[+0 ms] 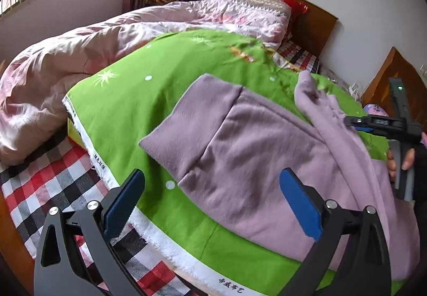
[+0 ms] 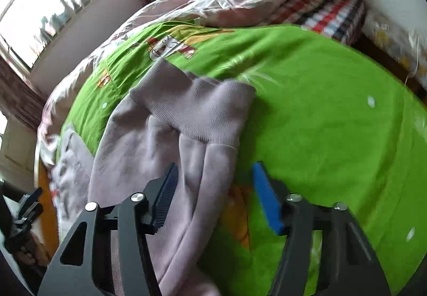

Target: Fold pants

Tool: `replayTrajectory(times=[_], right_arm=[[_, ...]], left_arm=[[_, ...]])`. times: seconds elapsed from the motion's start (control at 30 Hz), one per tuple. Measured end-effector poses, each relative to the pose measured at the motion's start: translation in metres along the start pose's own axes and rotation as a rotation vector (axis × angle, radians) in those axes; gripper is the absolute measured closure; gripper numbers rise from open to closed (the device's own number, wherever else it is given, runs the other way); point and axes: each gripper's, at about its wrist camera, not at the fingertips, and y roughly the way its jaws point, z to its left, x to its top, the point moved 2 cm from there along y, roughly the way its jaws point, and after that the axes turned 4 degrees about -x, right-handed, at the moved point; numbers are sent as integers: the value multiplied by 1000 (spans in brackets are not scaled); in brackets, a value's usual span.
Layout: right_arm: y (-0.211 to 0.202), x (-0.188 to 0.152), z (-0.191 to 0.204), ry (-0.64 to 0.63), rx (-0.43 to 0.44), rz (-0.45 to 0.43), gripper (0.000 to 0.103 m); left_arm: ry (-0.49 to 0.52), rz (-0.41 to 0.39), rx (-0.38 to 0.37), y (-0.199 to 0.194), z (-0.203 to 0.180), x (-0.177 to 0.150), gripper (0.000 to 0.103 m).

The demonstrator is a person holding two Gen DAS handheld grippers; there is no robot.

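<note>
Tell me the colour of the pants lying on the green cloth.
The pants are a pale lilac-mauve, plain with no pattern, clearest in the left wrist view.

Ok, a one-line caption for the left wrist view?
Open left claw hovers over lilac pants spread on a green cloth covering the bed.

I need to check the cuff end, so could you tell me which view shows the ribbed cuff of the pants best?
The right wrist view: the ribbed cuff lies central with its ribbing visible, though slightly blurred. The left wrist view shows only a raised, blurred fold of the pants there.
</note>
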Motion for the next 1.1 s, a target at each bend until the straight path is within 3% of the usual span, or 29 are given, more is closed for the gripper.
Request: replayTrajectory(times=[0.07,0.17,0.33,0.43,0.5,0.53,0.57,0.6,0.63,0.7,0.73,0.8,0.87,1.0,1.07,1.1], right_arm=[[6,0,12,-51,20,3,91],[-12,5,40,-137,39,-84,93],[-57,0,127,-259,231,-185,93],[-51,-13,190,-340,393,-125,91],[-35,-26,226,-415,461,-50,83],[-29,-28,232,-434,480,-26,64],[-23,-27,232,-431,503,-15,28],[-23,-24,227,-404,511,-26,20],[-23,-17,216,-370,530,-44,19],[-25,-7,192,-325,504,-81,22],[-27,-2,180,-317,470,-108,30],[-34,0,164,-305,405,-134,43],[-26,0,138,-264,359,-113,54],[-36,-45,127,-344,319,-83,55],[-52,-74,130,-425,291,-94,56],[-61,-93,133,-471,287,-105,56]], left_arm=[[-12,-14,-22,-2,-1,1,2],[-47,-44,-58,-2,1,4,2],[-110,-86,-46,-5,11,7,2],[-183,-107,16,-11,28,0,2],[-235,-110,65,-17,43,-9,2],[-250,-108,75,-19,49,-11,2],[-269,-102,84,-22,56,-16,2],[-278,-98,86,-24,61,-19,2],[-282,-94,87,-27,65,-22,2],[-279,-86,60,-29,68,-26,2],[-277,-79,28,-28,66,-28,2],[-281,-63,-100,-25,56,-30,4],[-275,-50,-228,-18,39,-29,16],[-240,-5,-233,5,16,-24,24],[-253,10,-243,15,16,-22,37],[-253,10,-244,18,17,-20,39]])
